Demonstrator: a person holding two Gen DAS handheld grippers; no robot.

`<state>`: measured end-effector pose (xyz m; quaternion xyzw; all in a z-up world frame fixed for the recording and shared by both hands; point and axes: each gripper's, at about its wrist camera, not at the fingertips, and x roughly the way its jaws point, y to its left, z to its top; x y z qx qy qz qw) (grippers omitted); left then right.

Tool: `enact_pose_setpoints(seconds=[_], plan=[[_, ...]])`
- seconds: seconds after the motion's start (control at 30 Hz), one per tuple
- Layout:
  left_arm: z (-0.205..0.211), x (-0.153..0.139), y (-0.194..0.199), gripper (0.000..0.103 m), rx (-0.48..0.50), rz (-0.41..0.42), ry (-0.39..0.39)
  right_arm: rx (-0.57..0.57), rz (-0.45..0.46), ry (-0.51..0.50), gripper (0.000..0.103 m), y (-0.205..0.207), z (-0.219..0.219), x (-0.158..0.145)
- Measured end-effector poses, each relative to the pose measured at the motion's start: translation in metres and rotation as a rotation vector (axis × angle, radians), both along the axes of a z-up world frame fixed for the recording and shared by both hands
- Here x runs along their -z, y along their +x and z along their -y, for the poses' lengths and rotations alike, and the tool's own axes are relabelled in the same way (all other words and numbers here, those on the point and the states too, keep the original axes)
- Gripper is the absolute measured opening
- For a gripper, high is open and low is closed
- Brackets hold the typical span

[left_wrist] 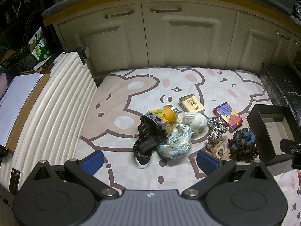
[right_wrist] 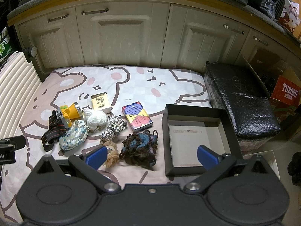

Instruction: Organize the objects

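A: Where did the clutter lie relative to the grippers?

B: On the bear-print sheet point(right_wrist: 131, 86), left of the empty black box point(right_wrist: 231, 130). The brown-and-blue crocheted bundle point(right_wrist: 140, 147) sat just ahead of the right gripper point(right_wrist: 151, 156), between its fingers' line of sight and touching nothing else but the sheet. The box stood just to its right.

A: Which gripper was nearer?

B: The right one, I'd judge. The left gripper point(left_wrist: 150, 159) faced the yellow headlamp point(left_wrist: 160, 119) and the blue-patterned pouch point(left_wrist: 175, 141), further from the box.

A: Jaws?

B: Both stood wide apart, nothing between them. Both tilted steeply down at the sheet.

A: And the card pack point(right_wrist: 137, 118)?

B: Its long axis ran away from the right gripper, slightly rightward.
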<state>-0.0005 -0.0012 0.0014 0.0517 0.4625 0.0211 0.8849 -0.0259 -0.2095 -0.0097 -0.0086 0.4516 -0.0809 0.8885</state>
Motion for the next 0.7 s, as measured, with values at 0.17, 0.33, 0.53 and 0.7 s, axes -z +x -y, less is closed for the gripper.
enact_pose_setpoints(seconds=[0.17,0.33,0.53,0.7], plan=[[0.0016,0.0019,0.0008,0.103,0.0,-0.002,-0.002,0.0,-0.001,0.0,0.103,0.0006,-0.0001,-0.0002],[0.0012,0.0022,-0.0003,0.103,0.002,-0.002,-0.003,0.0,-0.001,0.001,0.103,0.0006,-0.0004,0.0],[0.0012,0.002,-0.0002,0.103,0.002,-0.003,-0.003,0.0,-0.002,0.001,0.103,0.0007,-0.0006,0.0003],[0.001,0.0019,0.0,0.103,0.003,-0.004,-0.003,0.0,-0.002,0.001,0.103,0.0006,-0.0007,0.0006]])
